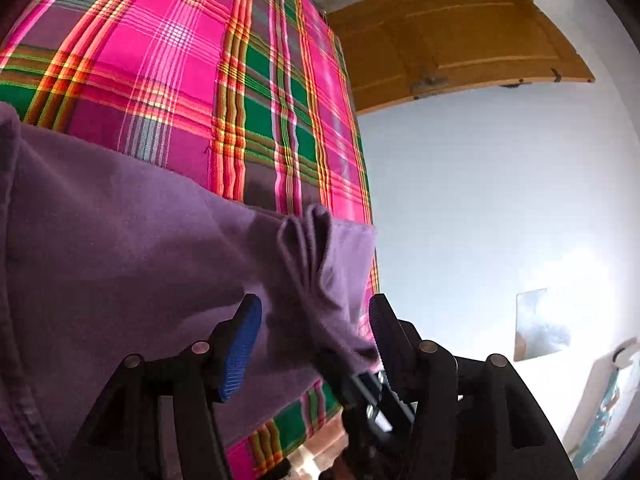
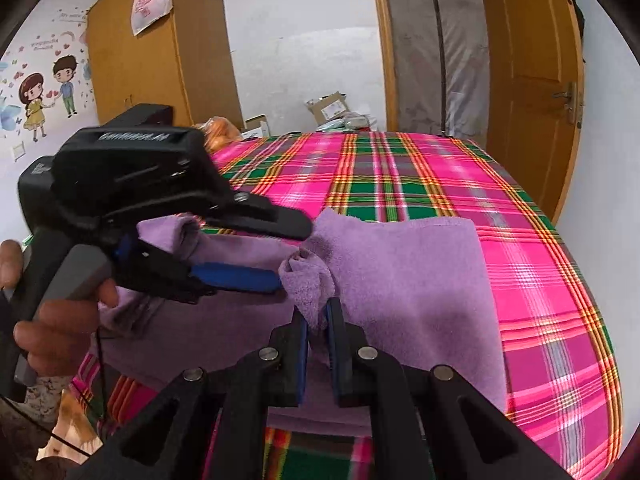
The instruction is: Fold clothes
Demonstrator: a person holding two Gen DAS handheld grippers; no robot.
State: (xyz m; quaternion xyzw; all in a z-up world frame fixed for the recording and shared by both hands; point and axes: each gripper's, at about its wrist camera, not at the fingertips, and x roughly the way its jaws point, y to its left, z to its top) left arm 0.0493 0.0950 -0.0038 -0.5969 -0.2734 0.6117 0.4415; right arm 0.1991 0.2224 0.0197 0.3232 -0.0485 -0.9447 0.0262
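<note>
Towel (image 2: 404, 280) bunched in right gripper (image 2: 318, 316) clamped jaws; left gripper (image 1: 314, 320) jaws spread.

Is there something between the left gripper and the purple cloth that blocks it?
Nothing visible blocks it. The left gripper is open, and a bunched fold of the purple cloth lies directly between its fingers. The right gripper is already shut on the same fold.

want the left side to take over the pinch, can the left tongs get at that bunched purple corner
Probably yes: the left tongs stand open around the bunched purple cloth, though the right tongs are shut on it.
</note>
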